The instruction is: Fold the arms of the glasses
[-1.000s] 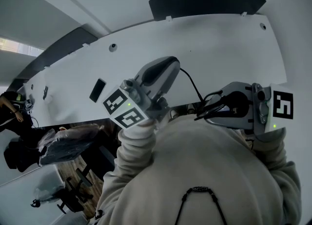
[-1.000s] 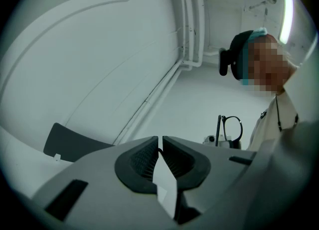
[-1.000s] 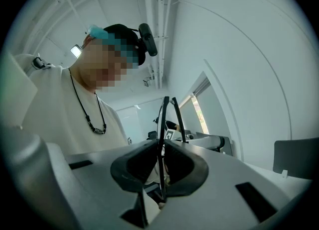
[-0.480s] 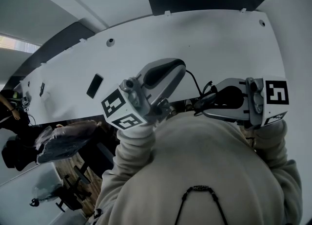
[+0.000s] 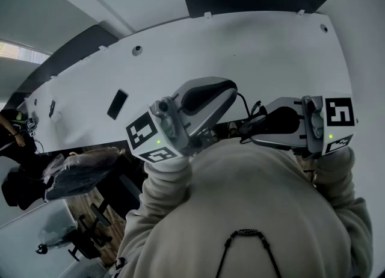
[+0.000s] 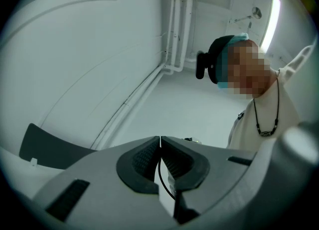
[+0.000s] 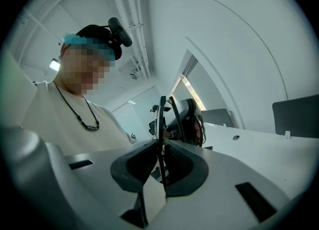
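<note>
The black thin-framed glasses (image 5: 248, 123) hang in front of my chest between the two grippers. In the right gripper view the glasses (image 7: 162, 117) stand upright out of my right gripper (image 7: 162, 144), which is shut on the frame. My right gripper (image 5: 243, 132) points left in the head view. My left gripper (image 5: 232, 127) points right and meets the glasses there. Its pads (image 6: 149, 157) are closed tip to tip, my left gripper (image 6: 160, 139) shut, with a thin black strand, apparently a glasses arm, running between the pads. The grippers hide most of the glasses in the head view.
A long white table (image 5: 240, 48) lies ahead, with a small black flat object (image 5: 118, 103) on its left part and a dark panel (image 5: 252, 0) behind it. A plastic-wrapped chair (image 5: 78, 171) stands below on the left. My own upper body fills the lower head view.
My left gripper has moved right, up to the glasses and the right gripper. My right gripper has rolled and shifted slightly, still holding the glasses.
</note>
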The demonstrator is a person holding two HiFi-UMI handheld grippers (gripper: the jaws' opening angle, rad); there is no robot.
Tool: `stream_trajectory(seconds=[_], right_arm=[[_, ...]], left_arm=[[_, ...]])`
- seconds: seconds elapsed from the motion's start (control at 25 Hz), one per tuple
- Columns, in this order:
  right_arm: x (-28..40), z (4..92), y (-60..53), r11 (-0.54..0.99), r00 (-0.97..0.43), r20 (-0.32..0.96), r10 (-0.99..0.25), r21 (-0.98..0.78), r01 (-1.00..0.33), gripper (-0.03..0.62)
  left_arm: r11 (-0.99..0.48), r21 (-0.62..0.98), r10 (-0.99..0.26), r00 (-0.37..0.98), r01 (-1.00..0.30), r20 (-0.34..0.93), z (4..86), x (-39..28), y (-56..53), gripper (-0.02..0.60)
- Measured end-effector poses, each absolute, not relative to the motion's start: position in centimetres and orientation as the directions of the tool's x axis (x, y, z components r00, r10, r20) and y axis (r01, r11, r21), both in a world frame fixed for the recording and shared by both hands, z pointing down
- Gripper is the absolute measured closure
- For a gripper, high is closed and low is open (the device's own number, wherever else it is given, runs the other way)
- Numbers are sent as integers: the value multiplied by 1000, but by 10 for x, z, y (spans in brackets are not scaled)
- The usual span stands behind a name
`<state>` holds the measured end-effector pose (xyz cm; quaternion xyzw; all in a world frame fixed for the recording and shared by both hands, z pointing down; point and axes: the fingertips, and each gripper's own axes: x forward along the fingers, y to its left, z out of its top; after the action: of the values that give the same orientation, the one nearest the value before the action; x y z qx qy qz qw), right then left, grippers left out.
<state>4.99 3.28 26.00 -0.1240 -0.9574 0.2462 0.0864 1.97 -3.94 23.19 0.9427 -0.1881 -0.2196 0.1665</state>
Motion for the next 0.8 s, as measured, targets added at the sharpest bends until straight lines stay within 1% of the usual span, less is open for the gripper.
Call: stream_trajectory(seconds=[0.24,0.52,0.8], right_arm=[[51,259,38,842,-949,103,297,-498,209,536],[52,261,33,841,-950,111,291,-503,198,536],[53,262,31,839,-951,119,286,-511,188,536]], left_arm=[[-903,356,-380,833,-240,-402,220,24,-27,569],[-935,287,-319,850,-210,-418,207,32,-14,569],[-949,255,-280,862,-183,-423,199,39,-3,568]])
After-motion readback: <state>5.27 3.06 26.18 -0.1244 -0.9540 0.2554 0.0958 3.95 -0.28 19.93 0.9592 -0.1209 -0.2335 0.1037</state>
